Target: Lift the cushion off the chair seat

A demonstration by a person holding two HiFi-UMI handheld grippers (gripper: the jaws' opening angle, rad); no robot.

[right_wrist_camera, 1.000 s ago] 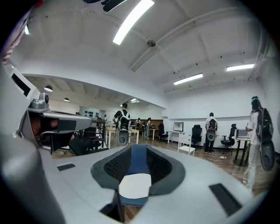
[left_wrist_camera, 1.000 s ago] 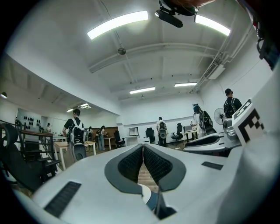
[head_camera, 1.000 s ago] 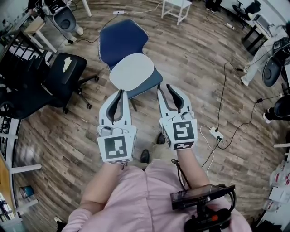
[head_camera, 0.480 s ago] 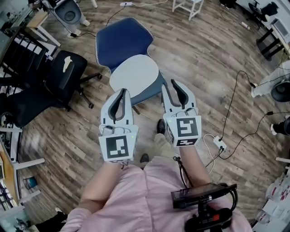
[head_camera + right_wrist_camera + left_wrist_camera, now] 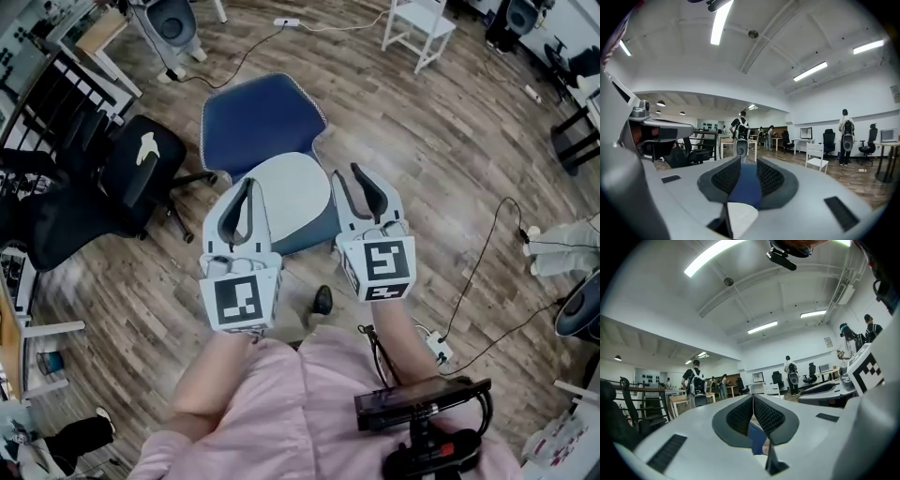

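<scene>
Since the left gripper (image 5: 753,399) is sitting with its pads pressed together on nothing, and the right gripper (image 5: 748,169) is only cracked open a sliver with nothing in it either, neither one is ready to take anything yet. Both are hovering side by side in the middle of the head view, tips pointing toward the top of the frame, clear of the target.

The pale oval cushion (image 5: 284,192) is lying flat on the seat of the blue chair (image 5: 258,112). It's peeking out between the two tools just above centre, with the chair's back rising behind it toward the top of the frame.

So I'm reading this as the approach, lift not started. My take on doing it well: I'd be opening both sets of jaws wide before dropping in. I'd be coming at the rim low and level, so one pad is sliding under the edge and one over. Biting on opposite sides should keep the thing from flopping or folding. Watch the black office chair (image 5: 127,183) at the left too, it's crowding that side.
</scene>
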